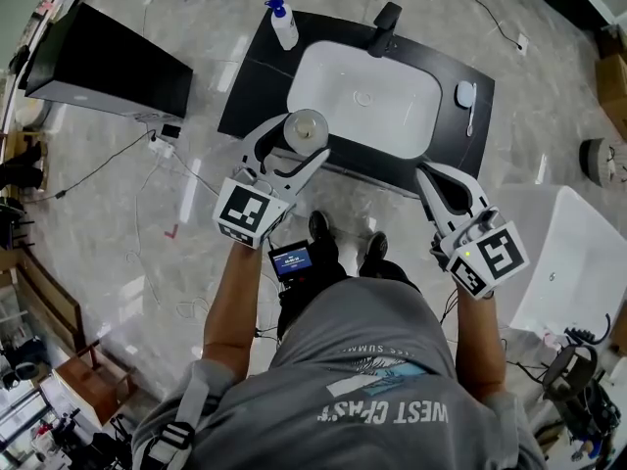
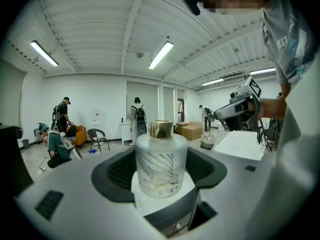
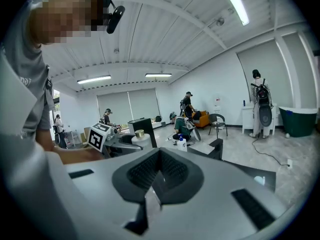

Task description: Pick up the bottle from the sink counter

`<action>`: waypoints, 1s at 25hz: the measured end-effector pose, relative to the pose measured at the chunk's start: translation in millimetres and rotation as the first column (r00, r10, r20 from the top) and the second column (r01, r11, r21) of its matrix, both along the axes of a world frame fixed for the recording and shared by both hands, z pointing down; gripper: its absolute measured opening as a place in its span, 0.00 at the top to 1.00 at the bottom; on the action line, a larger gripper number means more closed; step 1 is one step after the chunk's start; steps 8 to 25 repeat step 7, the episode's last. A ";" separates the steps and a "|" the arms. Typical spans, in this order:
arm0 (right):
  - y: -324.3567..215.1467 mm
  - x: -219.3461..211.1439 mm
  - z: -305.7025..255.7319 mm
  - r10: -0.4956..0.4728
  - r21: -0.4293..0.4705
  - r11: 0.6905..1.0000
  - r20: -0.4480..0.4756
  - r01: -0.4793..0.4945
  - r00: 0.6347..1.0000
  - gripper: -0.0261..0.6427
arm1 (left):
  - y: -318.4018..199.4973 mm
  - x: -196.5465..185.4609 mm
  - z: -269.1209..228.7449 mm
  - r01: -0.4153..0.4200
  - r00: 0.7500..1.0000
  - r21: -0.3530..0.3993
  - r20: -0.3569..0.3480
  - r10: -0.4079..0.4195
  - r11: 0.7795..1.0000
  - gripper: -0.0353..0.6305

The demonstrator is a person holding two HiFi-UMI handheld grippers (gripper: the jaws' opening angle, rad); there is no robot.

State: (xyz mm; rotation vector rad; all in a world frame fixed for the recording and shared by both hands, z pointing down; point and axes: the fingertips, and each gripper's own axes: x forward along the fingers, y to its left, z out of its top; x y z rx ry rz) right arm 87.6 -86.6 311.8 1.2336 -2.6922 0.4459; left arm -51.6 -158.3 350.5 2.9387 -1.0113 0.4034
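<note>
A frosted glass bottle (image 1: 306,128) with a gold cap stands upright between the jaws of my left gripper (image 1: 294,147), lifted over the front edge of the black sink counter (image 1: 253,86). In the left gripper view the bottle (image 2: 161,160) fills the middle, with the dark pads (image 2: 116,173) pressed on both its sides. My right gripper (image 1: 432,178) hovers near the counter's front right, shut with nothing in it; its jaws (image 3: 159,176) meet in the right gripper view. That view also shows the held bottle (image 3: 140,136) off to the left.
The counter holds a white basin (image 1: 367,96), a black faucet (image 1: 384,25), a white pump bottle with a blue top (image 1: 283,23) at its back left and a small white item (image 1: 466,96) at its right. A black cabinet (image 1: 108,67) stands left, a white tub (image 1: 573,262) right. Cables run over the floor.
</note>
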 end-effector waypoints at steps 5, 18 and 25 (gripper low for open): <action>-0.7 1.5 3.1 0.004 -0.013 1.000 -0.007 -0.004 1.000 0.96 | -3.8 1.2 10.2 -0.004 1.000 -0.019 0.004 0.004 1.000 0.48; -0.3 2.6 4.5 0.005 -0.017 1.000 -0.011 -0.005 1.000 0.96 | -4.9 2.1 15.0 -0.006 1.000 -0.026 0.004 0.006 1.000 0.48; -0.3 2.6 4.5 0.005 -0.017 1.000 -0.011 -0.005 1.000 0.96 | -4.9 2.1 15.0 -0.006 1.000 -0.026 0.004 0.006 1.000 0.48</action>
